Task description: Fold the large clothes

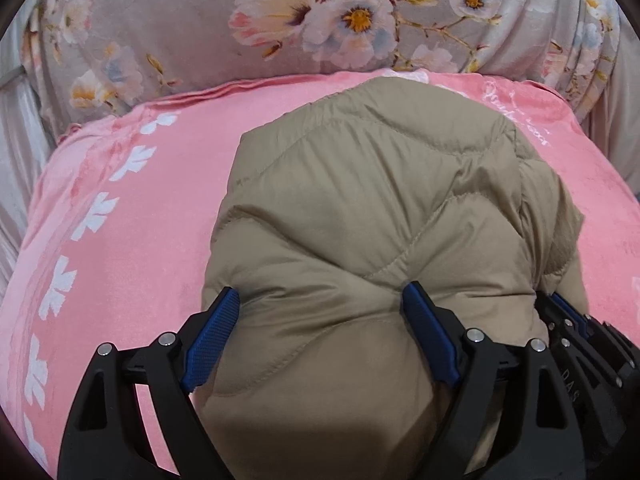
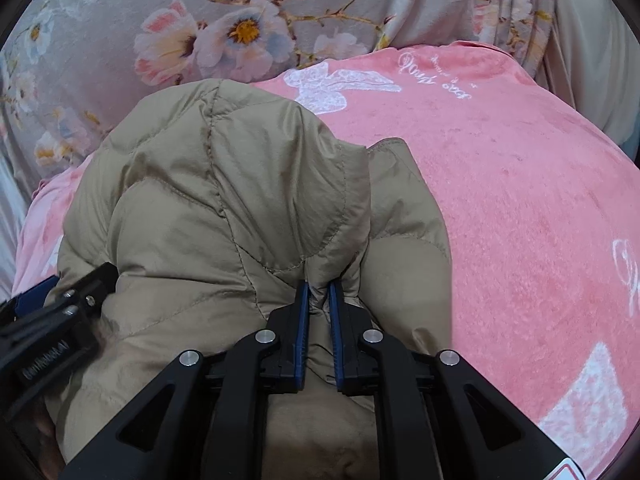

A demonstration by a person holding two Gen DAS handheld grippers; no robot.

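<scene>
Right gripper (image 2: 319,292) around puffy jacket (image 2: 224,184) fold.

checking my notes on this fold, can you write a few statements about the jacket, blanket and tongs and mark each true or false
1. The jacket is tan and quilted. True.
2. It lies on a blue blanket. False: the blanket is pink with white prints.
3. The right tongs pinch a fold of the jacket. True.
4. The left tongs are shut tight on a thin edge. False: they stand wide, a bulky part of the jacket between the fingers.
5. Floral fabric lies beyond the blanket. True.
</scene>
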